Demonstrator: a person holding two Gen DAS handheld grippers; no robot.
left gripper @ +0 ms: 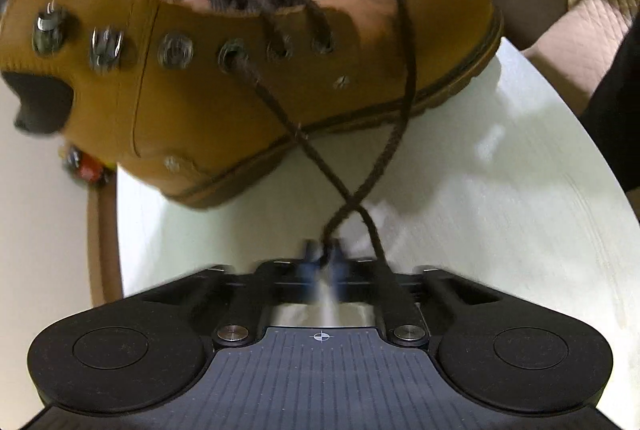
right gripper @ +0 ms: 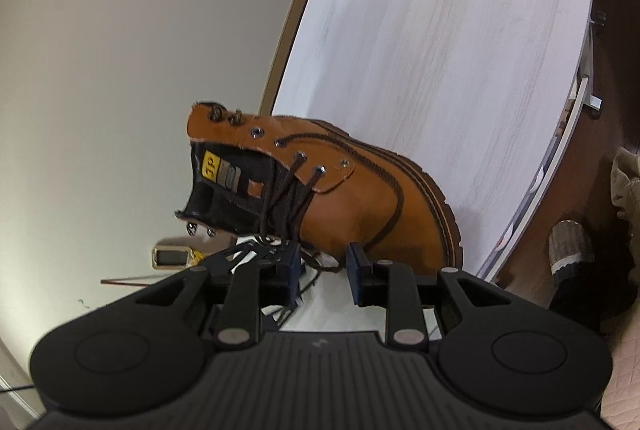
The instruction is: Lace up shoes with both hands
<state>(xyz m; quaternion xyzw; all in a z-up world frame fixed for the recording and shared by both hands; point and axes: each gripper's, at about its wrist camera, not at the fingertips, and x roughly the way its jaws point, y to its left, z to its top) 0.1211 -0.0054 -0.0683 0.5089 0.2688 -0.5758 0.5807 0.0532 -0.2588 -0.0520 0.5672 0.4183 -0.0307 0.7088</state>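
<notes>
2 crossed lace strands (left gripper: 352, 198) before boot (left gripper: 224, 102)

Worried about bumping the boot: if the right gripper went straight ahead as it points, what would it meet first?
Probably the boot: the open right gripper points at its side near the toe, with loose lace lying just ahead. Depth is unclear.

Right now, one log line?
left gripper: shut on lace | right gripper: open, empty | boot: on table, partly laced

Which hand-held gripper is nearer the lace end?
Left. The left hand-held gripper is shut on the lace end. The right hand-held gripper stands open beside the boot, gripping nothing.
</notes>
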